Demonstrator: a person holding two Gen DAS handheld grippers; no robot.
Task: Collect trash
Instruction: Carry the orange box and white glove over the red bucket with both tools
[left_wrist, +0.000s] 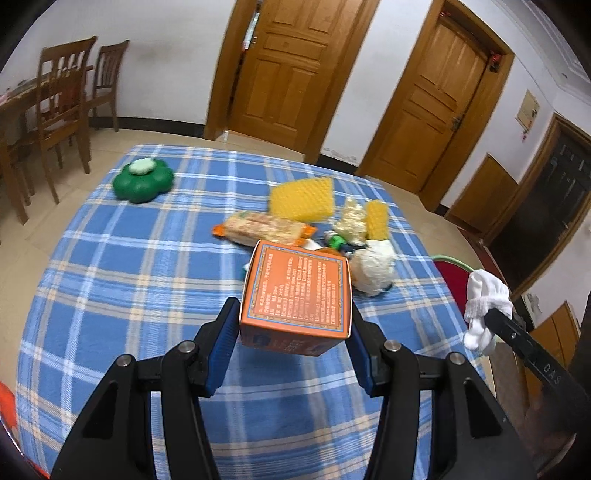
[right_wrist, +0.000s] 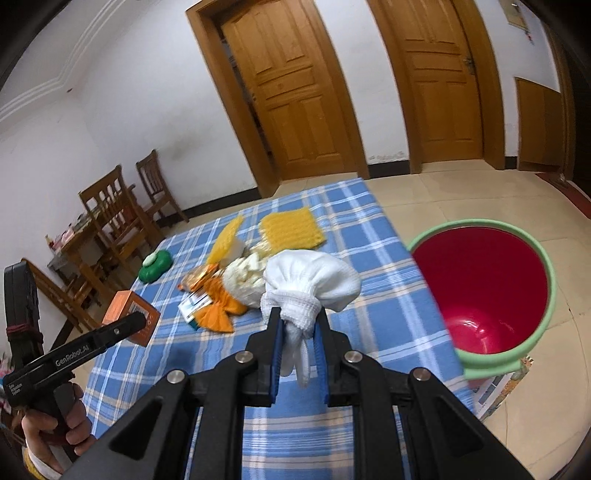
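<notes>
Beside the table (right_wrist: 369, 236), a bin (right_wrist: 532, 347); ahead, seemingly sponges (left_wrist: 301, 199).

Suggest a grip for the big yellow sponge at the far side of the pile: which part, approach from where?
Probably best taken across the yellow sponge's thin edge at the free far-right corner, coming from above on the bin side. It lies roughly flat on the tablecloth, and its near edge abuts the crumpled wrappers, so that side looks crowded.

Bin (left_wrist: 448, 260) mostly hidden behind table edge; box (left_wrist: 295, 291) print blurred.
</notes>
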